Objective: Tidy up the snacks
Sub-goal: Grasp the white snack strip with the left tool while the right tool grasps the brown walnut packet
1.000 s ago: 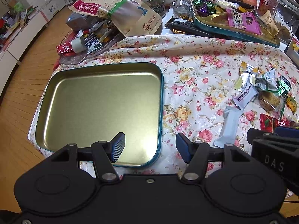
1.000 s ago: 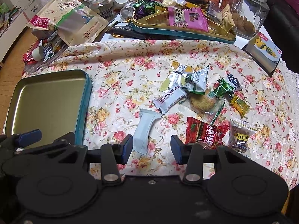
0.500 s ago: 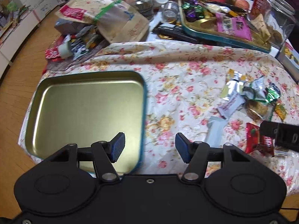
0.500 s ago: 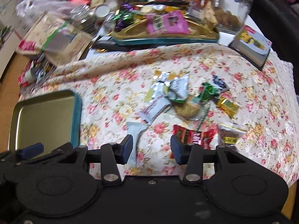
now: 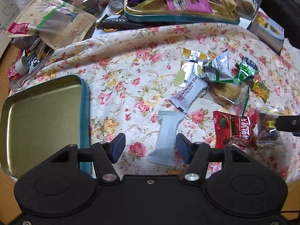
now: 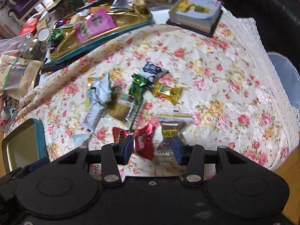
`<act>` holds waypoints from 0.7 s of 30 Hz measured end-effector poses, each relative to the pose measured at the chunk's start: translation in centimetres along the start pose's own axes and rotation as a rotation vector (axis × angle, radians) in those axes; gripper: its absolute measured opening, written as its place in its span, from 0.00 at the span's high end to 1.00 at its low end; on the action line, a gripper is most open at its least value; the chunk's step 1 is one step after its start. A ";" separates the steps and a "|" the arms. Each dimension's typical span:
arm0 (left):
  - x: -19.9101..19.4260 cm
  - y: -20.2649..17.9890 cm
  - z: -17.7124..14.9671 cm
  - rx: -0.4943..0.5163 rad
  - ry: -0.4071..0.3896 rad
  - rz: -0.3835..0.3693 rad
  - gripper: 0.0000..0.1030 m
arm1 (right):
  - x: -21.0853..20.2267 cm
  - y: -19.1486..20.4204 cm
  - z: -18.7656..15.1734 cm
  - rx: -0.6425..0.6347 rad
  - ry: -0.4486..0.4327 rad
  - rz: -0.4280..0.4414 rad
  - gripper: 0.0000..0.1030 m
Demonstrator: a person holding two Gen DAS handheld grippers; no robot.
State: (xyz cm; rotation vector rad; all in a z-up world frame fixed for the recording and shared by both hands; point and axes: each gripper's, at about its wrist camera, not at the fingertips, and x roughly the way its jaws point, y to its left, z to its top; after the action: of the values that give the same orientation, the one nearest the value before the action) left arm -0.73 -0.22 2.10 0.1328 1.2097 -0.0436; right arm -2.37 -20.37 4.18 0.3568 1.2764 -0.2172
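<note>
Several wrapped snacks lie on the floral tablecloth (image 5: 131,86). My left gripper (image 5: 149,148) is open over the cloth, its jaws either side of a pale blue packet (image 5: 166,136). A white Hawthorn Strip packet (image 5: 189,93) lies just beyond it. An empty gold tin tray with a teal rim (image 5: 37,120) sits at the left. My right gripper (image 6: 152,150) is open, its jaws around a red packet (image 6: 143,140), with a brown date packet (image 6: 169,129) beside it. The red packet (image 5: 234,129) also shows in the left wrist view.
A second tin tray (image 5: 180,13) holding sweets and a pink packet stands at the back. A kraft pouch (image 5: 50,20), jars and clutter sit back left. A small box (image 6: 195,13) lies at the back right. The table edge (image 6: 281,112) falls away on the right.
Both grippers have moved right and forward. The left has gone from over the empty tray to the pale blue packet. The right has swung right onto the red packet.
</note>
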 end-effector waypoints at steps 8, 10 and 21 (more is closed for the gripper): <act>3.1 -1.0 0.3 0.000 0.057 0.057 0.38 | 2.1 -1.4 0.3 0.000 0.011 -0.091 0.54; 3.6 -1.1 0.3 -0.007 0.063 0.057 0.38 | 2.7 -1.4 0.4 -0.013 0.010 -0.116 0.54; 4.1 -0.7 0.8 -0.051 0.062 0.013 0.40 | 4.2 -0.3 0.6 -0.027 0.010 -0.098 0.54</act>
State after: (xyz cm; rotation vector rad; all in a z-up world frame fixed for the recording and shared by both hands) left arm 1.35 -0.88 -1.53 0.0977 1.2710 0.0030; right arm -0.77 -20.69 0.24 0.2726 1.3069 -0.2810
